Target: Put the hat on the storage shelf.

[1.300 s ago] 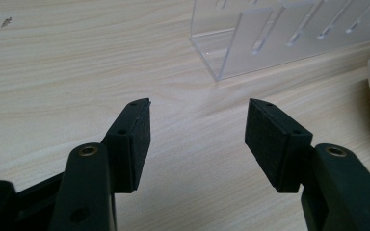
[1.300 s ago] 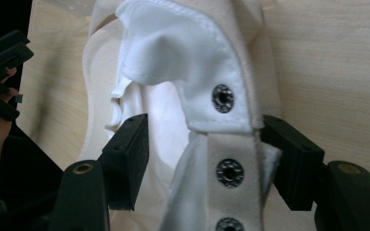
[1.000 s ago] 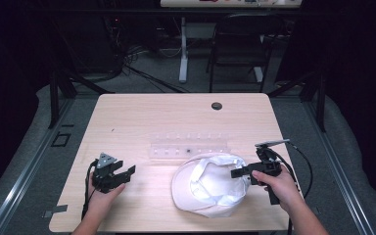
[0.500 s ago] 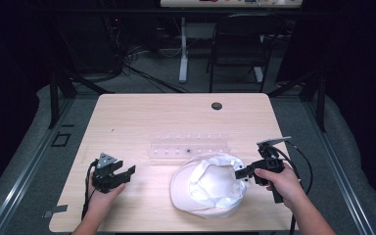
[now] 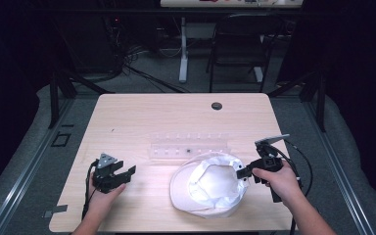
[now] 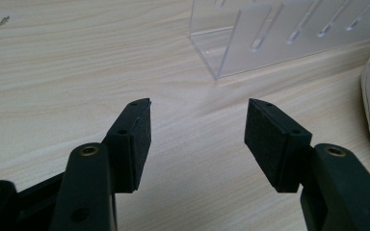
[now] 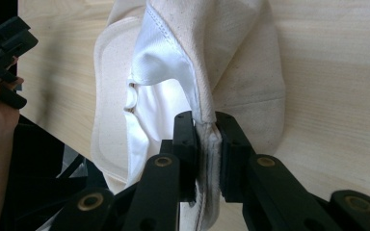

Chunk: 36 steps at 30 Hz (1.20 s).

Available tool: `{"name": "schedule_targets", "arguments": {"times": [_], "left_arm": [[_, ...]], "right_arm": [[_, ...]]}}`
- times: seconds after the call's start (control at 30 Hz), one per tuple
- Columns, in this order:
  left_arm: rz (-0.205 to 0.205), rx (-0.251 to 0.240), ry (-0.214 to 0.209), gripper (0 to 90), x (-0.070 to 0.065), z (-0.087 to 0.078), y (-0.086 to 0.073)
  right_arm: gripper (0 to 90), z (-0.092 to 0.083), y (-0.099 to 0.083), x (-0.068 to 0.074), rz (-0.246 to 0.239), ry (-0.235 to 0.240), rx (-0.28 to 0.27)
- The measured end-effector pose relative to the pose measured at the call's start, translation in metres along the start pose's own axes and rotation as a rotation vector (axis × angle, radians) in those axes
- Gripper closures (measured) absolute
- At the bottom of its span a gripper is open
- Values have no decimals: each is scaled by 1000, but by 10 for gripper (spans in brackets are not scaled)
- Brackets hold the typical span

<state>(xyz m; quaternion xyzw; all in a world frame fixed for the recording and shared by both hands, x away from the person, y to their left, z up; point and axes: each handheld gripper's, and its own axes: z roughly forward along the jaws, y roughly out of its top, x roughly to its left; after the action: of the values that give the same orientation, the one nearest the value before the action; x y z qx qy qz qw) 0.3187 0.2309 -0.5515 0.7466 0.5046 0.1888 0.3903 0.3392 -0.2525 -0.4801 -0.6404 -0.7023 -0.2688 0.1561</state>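
On the near right part of the table (image 5: 127,117) lies a cream-white cap (image 5: 210,188), upside down with its brim towards the person and slightly left, its rear rim pinched by the just-closed right gripper (image 5: 242,172); the left gripper (image 5: 127,172) stands spread, well apart

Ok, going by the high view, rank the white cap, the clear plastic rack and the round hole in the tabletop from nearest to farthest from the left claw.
1. Clear plastic rack: ahead and to the right of the left claw, mid-table.
2. White cap: farther right, at the near edge; its brim is almost as close as the rack, so these two are nearly tied.
3. Round hole: far side of the table, clearly farthest.
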Motion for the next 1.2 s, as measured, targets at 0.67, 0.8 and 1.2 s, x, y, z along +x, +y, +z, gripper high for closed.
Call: {"name": "schedule_targets", "arguments": {"times": [0.67,0.8,1.2], "left_arm": [[8,-2,-10,426,-2,0,0],[5,-6,-13,426,-3,0,0],[12,-17,-25,423,-7,0,0]], "right_arm": [[813,-15,3,17,16,106,-28],[813,-19,4,22,-2,143,-38],[816,-27,8,36,-10,232,-96]]}}
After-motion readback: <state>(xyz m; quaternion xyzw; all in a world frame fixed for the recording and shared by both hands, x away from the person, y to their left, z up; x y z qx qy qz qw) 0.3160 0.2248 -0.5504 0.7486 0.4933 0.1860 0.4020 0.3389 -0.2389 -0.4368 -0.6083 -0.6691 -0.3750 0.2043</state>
